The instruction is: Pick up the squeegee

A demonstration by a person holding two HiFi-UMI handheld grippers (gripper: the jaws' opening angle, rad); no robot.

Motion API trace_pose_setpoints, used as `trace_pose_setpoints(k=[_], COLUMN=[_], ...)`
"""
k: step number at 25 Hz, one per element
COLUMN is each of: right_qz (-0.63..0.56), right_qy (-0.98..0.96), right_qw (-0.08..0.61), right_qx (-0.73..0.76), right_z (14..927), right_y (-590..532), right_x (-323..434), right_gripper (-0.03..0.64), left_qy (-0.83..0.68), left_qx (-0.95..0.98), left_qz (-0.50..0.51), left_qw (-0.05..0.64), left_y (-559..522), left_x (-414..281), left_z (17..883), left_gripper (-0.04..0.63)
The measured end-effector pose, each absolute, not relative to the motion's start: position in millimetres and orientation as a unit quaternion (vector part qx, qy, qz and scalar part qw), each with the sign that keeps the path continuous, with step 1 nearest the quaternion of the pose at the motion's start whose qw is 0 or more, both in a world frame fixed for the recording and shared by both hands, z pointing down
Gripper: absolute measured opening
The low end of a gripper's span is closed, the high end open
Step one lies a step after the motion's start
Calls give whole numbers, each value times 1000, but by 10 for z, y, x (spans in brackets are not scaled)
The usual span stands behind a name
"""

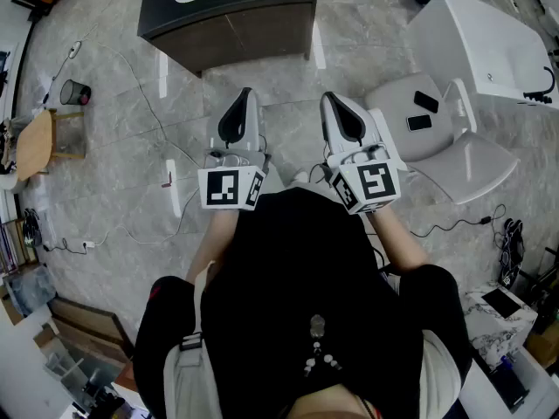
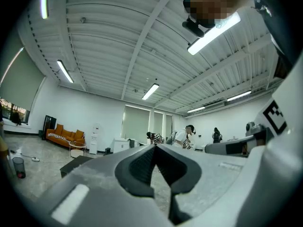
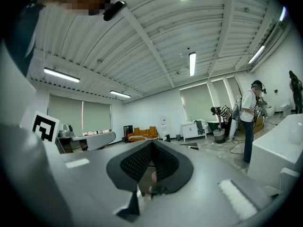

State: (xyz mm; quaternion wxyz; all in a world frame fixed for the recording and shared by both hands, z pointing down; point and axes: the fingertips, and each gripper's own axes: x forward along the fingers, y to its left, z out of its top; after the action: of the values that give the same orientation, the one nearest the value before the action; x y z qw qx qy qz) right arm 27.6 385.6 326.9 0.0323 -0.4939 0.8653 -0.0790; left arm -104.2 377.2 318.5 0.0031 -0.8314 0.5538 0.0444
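I find no squeegee in any of the three views. In the head view the person holds both grippers level at waist height, side by side, pointing ahead over a grey tiled floor. The left gripper [image 1: 246, 94] has its jaws together with nothing between them; in the left gripper view [image 2: 155, 146] the black pads meet at the tip. The right gripper [image 1: 330, 98] sits close beside it, and in the right gripper view [image 3: 151, 143] its pads also meet at the tip, empty. Each gripper carries its marker cube at the rear.
A dark cabinet with a white basin [image 1: 229, 20] stands ahead. A white bathtub [image 1: 489, 46] is at the upper right, and a white seat [image 1: 403, 103] with two phones lies beside the right gripper. A small wooden table [image 1: 35, 142], a dark cup [image 1: 76, 92] and floor cables are at left. People stand far off [image 3: 250, 122].
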Motion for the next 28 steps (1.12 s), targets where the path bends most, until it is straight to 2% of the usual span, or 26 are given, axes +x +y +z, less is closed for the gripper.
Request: trace_pose_setpoints(k=[28], right_qz=[-104], right_qy=[854], right_qw=[23], right_qx=[-510], right_z=[3403], right_y=[3823], right_x=[349], right_gripper=[2], left_qy=[563], left_qx=[-825], left_qz=[38], left_qw=[-6], left_y=[3748], left_x=[-1084], left_z=[3218], left_gripper=[2])
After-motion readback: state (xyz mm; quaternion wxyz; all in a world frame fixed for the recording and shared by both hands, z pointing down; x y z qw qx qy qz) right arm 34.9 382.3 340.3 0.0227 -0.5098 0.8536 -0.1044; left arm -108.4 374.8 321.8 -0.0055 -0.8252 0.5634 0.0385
